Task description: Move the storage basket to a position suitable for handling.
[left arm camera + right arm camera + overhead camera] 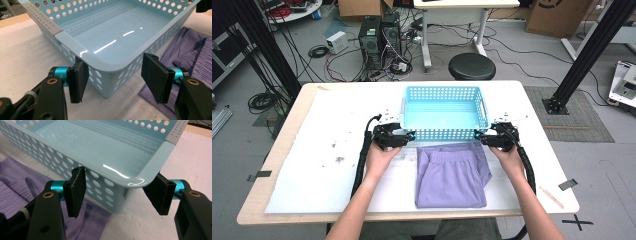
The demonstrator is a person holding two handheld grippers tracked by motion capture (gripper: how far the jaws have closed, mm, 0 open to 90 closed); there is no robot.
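A light blue perforated basket [444, 112] stands empty at the table's middle. Folded purple shorts [451, 176] lie flat just in front of it. My left gripper [408, 135] is at the basket's near-left corner [100, 60], one pad on the side wall under the rim and the other against the front wall, shut on that corner. My right gripper [480, 136] holds the near-right corner [135, 182] the same way, with its pads on either side. The purple shorts [190, 50] lie beside the left gripper, and the same shorts [20, 187] show beside the right gripper.
A white sheet [327, 160] covers the wooden table [287, 135]. Beyond the far edge stand a black stool [471, 66], computer towers [379, 40] with cables and a white desk [452, 20]. Black frame posts [592, 55] rise at both sides.
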